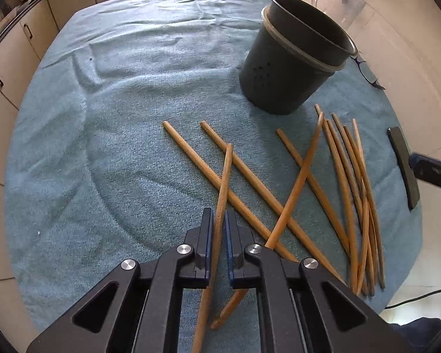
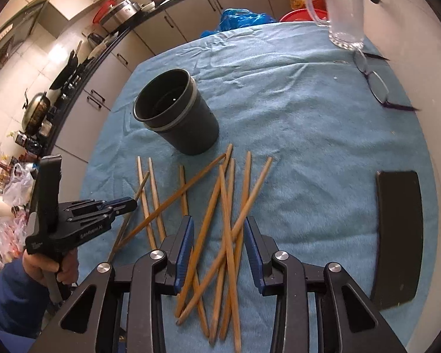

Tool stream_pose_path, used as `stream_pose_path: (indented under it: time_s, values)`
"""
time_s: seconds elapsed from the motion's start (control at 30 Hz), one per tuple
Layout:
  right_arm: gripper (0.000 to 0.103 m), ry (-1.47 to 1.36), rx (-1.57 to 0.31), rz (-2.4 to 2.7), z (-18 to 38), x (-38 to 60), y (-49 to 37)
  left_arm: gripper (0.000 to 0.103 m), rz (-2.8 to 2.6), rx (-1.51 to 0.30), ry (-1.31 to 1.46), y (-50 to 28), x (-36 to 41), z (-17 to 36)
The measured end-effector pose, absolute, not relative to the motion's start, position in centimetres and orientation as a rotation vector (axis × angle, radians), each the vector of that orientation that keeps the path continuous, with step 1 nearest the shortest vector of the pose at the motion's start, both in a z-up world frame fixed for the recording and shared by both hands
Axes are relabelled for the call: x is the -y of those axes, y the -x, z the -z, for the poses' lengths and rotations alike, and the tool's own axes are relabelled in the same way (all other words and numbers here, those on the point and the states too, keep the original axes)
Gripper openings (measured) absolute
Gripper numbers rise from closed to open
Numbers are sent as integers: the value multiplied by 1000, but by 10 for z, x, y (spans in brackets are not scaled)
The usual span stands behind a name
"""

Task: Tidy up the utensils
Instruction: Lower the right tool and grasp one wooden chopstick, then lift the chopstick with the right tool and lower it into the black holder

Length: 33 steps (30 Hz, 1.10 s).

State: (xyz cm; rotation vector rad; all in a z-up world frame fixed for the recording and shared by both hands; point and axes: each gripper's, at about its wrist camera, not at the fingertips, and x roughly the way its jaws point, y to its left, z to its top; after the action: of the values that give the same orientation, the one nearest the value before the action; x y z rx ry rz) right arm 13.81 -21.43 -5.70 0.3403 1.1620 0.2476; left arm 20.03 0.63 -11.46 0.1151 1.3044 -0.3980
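Observation:
Several wooden chopsticks (image 1: 347, 176) lie scattered on a blue towel (image 1: 132, 117), in front of a dark round utensil holder (image 1: 291, 58) that stands upright. My left gripper (image 1: 219, 220) is shut on one chopstick (image 1: 225, 176), which runs lengthwise between its pads. The right wrist view shows that gripper (image 2: 129, 203) at the left, held by a hand, with the stick slanting down from it. My right gripper (image 2: 219, 220) hangs open over a crossed bunch of chopsticks (image 2: 225, 206), several of them lying between its fingers. The holder (image 2: 176, 108) stands behind them.
A glass mug (image 2: 344, 8) stands at the towel's far right corner, with a pair of eyeglasses (image 2: 373, 82) next to it. A flat black slab (image 2: 397, 235) lies at the right edge. Kitchen cabinets and a cluttered counter run along the left and back.

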Motion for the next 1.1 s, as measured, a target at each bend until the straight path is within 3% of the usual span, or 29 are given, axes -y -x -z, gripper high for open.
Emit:
stream_pose_path:
  time_s: [0.6, 0.67, 0.73, 0.8, 1.1]
  values:
    - [34, -182, -1286, -293, 95, 189, -182, 6, 373, -1299, -42, -186, -26, 114]
    - [30, -145, -1301, -292, 102, 184, -185, 6, 358, -1283, -23, -182, -32, 108]
    - [15, -117, -1313, -307, 108, 178, -188, 6, 347, -1267, 1, -179, -38, 102]
    - [8, -92, -1325, -304, 112, 174, -189, 6, 335, -1240, 30, -175, -47, 93]
    - [7, -148, -1187, -337, 61, 191, -161, 6, 299, -1103, 96, -164, -62, 40]
